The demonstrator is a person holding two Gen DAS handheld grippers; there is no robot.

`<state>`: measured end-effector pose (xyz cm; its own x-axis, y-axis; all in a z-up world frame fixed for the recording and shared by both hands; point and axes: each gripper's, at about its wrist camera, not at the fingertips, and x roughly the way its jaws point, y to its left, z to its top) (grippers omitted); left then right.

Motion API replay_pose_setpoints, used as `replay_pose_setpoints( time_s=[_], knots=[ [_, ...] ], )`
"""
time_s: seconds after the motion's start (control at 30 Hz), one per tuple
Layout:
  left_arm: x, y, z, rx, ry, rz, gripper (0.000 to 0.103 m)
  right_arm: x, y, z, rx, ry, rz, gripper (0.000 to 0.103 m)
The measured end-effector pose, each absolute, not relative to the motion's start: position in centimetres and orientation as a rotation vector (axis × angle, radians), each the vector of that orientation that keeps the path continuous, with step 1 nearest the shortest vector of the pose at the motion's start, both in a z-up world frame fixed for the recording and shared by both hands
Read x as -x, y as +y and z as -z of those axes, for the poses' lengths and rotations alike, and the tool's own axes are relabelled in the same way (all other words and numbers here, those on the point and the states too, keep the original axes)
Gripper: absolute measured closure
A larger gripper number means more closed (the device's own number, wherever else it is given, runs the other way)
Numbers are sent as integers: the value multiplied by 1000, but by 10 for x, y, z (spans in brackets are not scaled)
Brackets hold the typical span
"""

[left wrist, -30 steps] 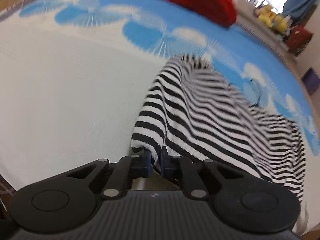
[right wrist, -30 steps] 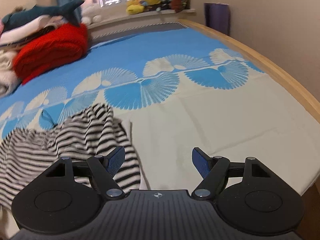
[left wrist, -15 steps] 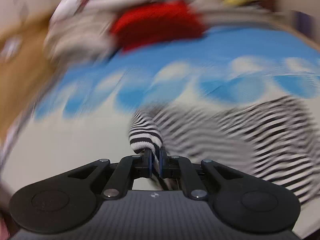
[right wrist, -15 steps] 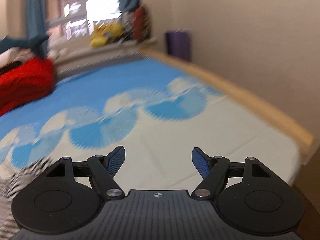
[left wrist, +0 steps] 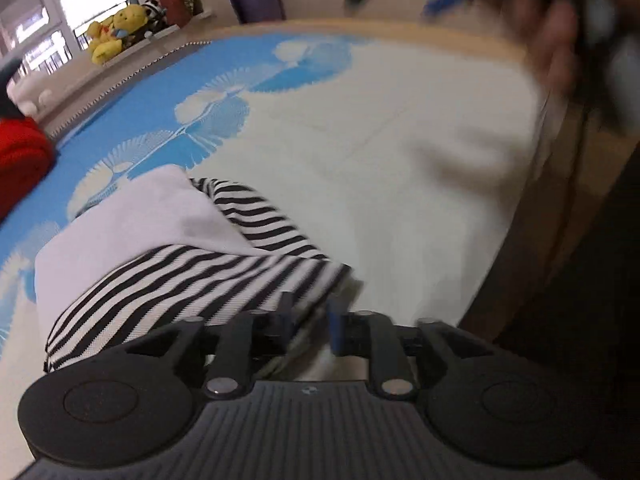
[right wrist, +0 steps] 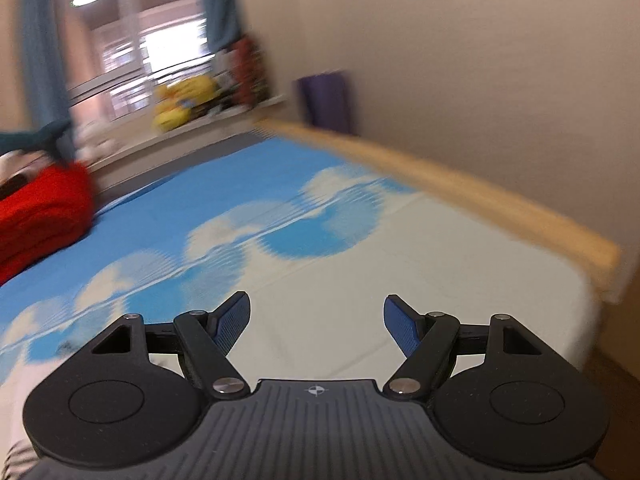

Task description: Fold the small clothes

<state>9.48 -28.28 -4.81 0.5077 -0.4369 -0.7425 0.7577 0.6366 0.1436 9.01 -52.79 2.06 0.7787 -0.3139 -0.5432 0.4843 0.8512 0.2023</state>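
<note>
Lying folded over on the sheet (left wrist: 400,152), the striped top (left wrist: 208,280) sat right at the tips of the left gripper (left wrist: 310,320), with a band of striped cloth running from the lower left up toward the jaws and its white inner side (left wrist: 132,216) turned up behind. The jaws of the left gripper stood a little apart, with the hem of the cloth lying between or just under them; motion blur hid whether the pads pinched it, so its hold could not be told for sure, though the gap suggested a released grasp. The top's long axis ran roughly from left to right across that view, toward the blue fan pattern (left wrist: 208,116) on the far side.

The right gripper (right wrist: 316,320) hung above bare sheet (right wrist: 320,304) with its jaws spread wide and nothing between them. Only a sliver of stripes (right wrist: 16,456) showed at the lower left corner of its view, so the garment lay off to its left and below, out of its reach as it pointed. A blurred hand (left wrist: 560,28) appeared at the upper right of the left view.

Judging from this, the left gripper was much the nearer, and any next fold would turn on the right one coming across leftward to the free edge.
</note>
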Motion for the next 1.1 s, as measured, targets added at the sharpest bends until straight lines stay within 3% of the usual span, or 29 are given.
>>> replay_pose_setpoints(
  time_s=[0.1, 0.27, 0.43, 0.57, 0.6, 0.63, 0.7, 0.73, 0.83, 0.93, 1.1],
  knots=[
    [-95, -228, 13, -387, 724, 817, 58, -109, -509, -13, -358, 591, 239, 28],
    [-121, -143, -29, -357, 721, 714, 58, -148, -473, 8, -407, 778, -24, 28],
    [-167, -74, -21, -160, 766, 567, 54, -182, -437, 40, -356, 992, -139, 28],
    [-192, -44, -11, 97, 911, 483, 49, -181, -427, 62, -335, 1122, -152, 28],
    [-198, -43, -12, 162, 902, 497, 40, -175, -424, 64, -342, 1135, -156, 29],
    [-204, -45, -12, 198, 900, 509, 31, -174, -425, 65, -351, 1143, -163, 36],
    [-212, -53, -8, 211, 921, 515, 30, -168, -426, 64, -360, 1142, -192, 70],
    [-215, -58, -4, 203, 946, 511, 30, -164, -424, 61, -348, 1132, -207, 103],
    [-223, -73, 12, 189, 1008, 498, 28, -147, -432, 34, -341, 1026, -233, 102],
    [-223, -77, 19, 178, 1048, 476, 20, -128, -455, 9, -458, 920, -268, 103],
    [-233, -89, 45, 179, 1123, 507, 18, -114, -465, 17, -397, 1005, -286, 103]
  ],
)
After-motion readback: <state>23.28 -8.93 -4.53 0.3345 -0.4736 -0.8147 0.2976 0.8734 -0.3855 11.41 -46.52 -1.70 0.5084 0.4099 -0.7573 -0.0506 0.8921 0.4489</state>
